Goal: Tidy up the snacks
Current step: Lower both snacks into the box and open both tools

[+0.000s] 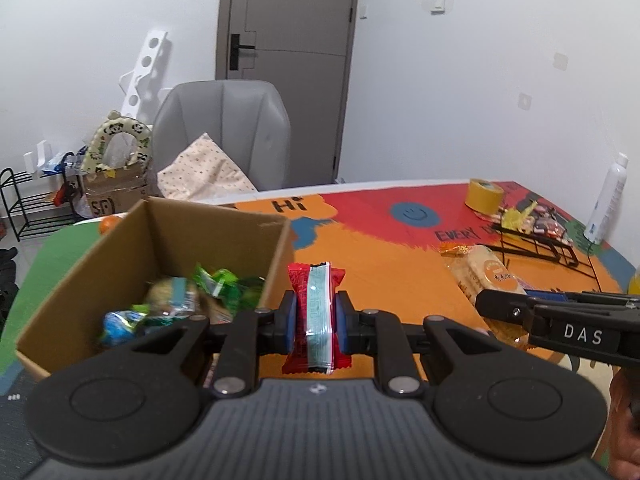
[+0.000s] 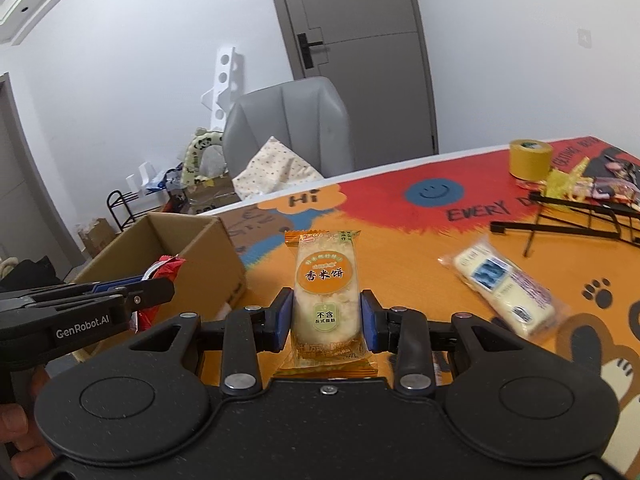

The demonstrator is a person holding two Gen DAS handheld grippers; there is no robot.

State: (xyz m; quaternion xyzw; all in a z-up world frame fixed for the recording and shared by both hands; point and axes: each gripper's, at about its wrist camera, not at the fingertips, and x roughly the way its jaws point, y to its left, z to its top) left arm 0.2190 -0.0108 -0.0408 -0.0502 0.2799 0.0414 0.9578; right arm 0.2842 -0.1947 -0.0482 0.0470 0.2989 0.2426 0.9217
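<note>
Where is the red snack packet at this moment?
The red snack packet is clamped in the left hand-held gripper, above the table edge just right of the cardboard box; the right wrist view shows it at far left.

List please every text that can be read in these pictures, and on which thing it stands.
"DAS": right tool
"GenRobot.AI": left tool
"Hi", "EVERY": table mat
"香米饼", "不含": rice cracker pack
"SF": floor carton
Red snack pack, white bar: print unreadable.

We see a red snack packet (image 1: pixel 317 316) upright between left claw pads; an orange rice-cracker packet (image 2: pixel 326 300) upright between right claw pads.
</note>
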